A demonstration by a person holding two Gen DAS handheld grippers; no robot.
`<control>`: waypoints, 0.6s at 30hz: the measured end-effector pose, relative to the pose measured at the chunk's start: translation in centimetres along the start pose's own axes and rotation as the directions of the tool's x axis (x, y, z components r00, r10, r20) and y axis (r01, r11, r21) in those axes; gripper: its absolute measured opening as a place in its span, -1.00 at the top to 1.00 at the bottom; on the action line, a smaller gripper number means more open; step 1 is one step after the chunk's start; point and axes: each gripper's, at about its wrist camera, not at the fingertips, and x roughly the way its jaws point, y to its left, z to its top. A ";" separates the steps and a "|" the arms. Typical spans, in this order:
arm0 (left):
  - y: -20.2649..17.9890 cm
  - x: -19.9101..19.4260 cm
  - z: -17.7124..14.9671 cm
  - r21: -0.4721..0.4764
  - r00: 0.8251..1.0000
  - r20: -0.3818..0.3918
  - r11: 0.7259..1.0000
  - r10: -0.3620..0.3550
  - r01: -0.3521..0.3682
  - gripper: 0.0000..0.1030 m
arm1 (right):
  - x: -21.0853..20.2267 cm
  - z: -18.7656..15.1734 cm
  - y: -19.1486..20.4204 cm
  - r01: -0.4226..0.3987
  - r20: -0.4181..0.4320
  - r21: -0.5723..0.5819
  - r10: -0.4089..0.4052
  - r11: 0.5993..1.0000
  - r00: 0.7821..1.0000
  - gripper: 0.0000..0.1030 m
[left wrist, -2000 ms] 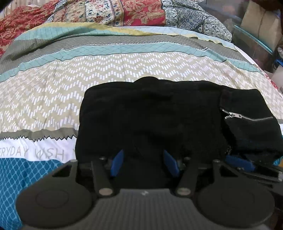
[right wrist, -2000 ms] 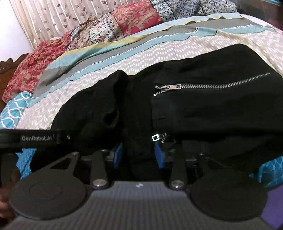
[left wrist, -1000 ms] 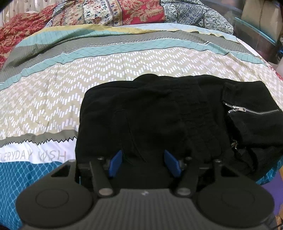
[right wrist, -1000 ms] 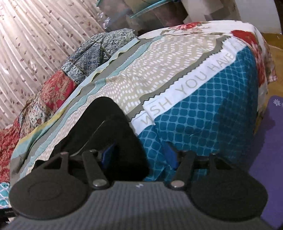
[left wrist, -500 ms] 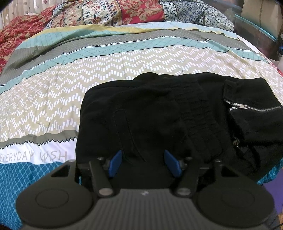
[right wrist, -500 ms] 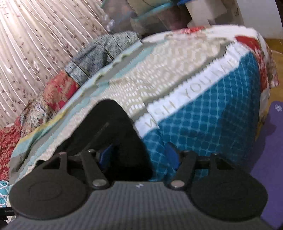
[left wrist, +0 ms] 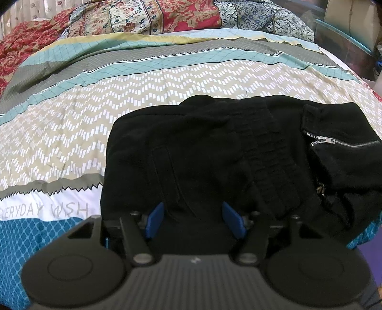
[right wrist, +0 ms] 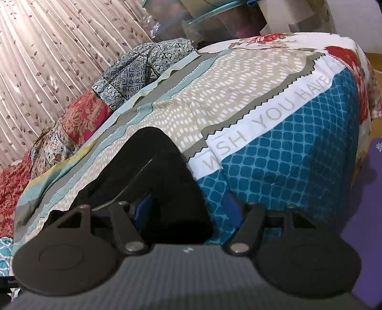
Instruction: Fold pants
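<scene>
Black pants [left wrist: 214, 152] lie folded in a compact bundle on the patterned bedspread [left wrist: 119, 100], with a silver zipper [left wrist: 339, 142] on the right side. My left gripper [left wrist: 194, 220] is open, its blue pads spread just above the near edge of the bundle. In the right wrist view the pants [right wrist: 152, 171] show at lower left with the zipper [right wrist: 124, 190]. My right gripper [right wrist: 188, 209] is open at the pants' right end, one pad over the cloth, the other over the bedspread [right wrist: 286, 167].
A floral quilt [left wrist: 143, 16] is bunched along the far side of the bed. Curtains [right wrist: 59, 47] hang behind it. A purple mat [right wrist: 367, 202] lies on the floor at the bed's right. Boxes and a clear bin [left wrist: 346, 35] stand at the far right.
My right gripper has let go of the pants, pulled back and turned right toward the bed's end. My left gripper has opened and released the cloth. The bundle lies flatter.
</scene>
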 end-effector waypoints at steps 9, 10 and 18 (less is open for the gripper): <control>0.1 -0.1 -0.1 -0.001 1.000 0.003 1.000 -0.007 0.007 -0.11 | 0.1 -0.1 0.3 0.015 -0.008 -0.022 -0.015 1.000 1.000 -0.23; 0.1 -0.1 -0.1 -0.001 1.000 0.004 1.000 -0.007 0.007 -0.11 | 0.1 -0.1 0.3 0.014 -0.008 -0.021 -0.015 1.000 1.000 -0.23; 0.1 -0.1 -0.1 -0.002 1.000 0.005 1.000 -0.012 0.012 -0.11 | -0.3 0.1 -0.7 0.022 0.061 0.052 -0.025 0.998 0.998 -0.58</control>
